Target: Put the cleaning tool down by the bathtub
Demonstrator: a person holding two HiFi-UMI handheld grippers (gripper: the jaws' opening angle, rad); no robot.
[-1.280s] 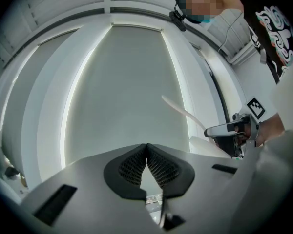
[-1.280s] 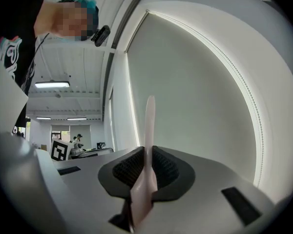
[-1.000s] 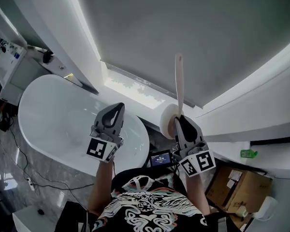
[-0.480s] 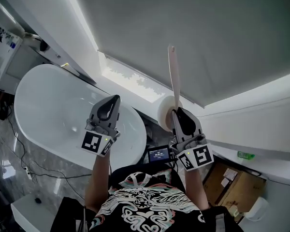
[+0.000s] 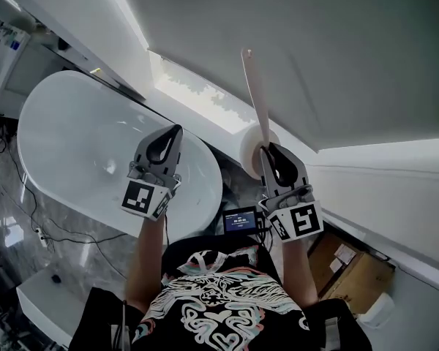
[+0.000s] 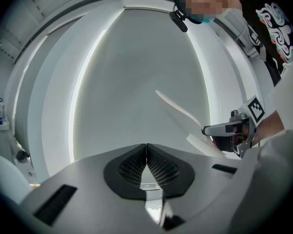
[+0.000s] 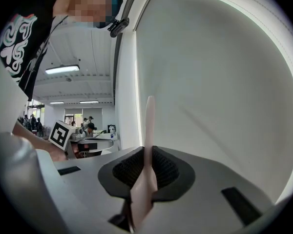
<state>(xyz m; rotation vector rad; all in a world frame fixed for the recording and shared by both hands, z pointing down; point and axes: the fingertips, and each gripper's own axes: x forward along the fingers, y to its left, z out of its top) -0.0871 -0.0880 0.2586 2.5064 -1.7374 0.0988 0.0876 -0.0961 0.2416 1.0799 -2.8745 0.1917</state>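
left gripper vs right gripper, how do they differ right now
The left gripper is shut on nothing, while the right gripper is shut on the cleaning tool, whose pale handle sticks out past its jaws. In the head view the left gripper shows over the bathtub, and the right gripper shows past the bathtub's end. Both point the same way.

Smooth, matt cream plastic cleaning tool point(image 7: 149, 126) clamped between the black, finely ribbed pads point(image 7: 166, 168) of the matt grey plastic right gripper point(image 7: 147, 167). Glossy white oval bathtub point(image 5: 58, 115); polished grey marble-look floor point(image 5: 14, 196); matt brown cardboard box point(image 5: 347, 273).
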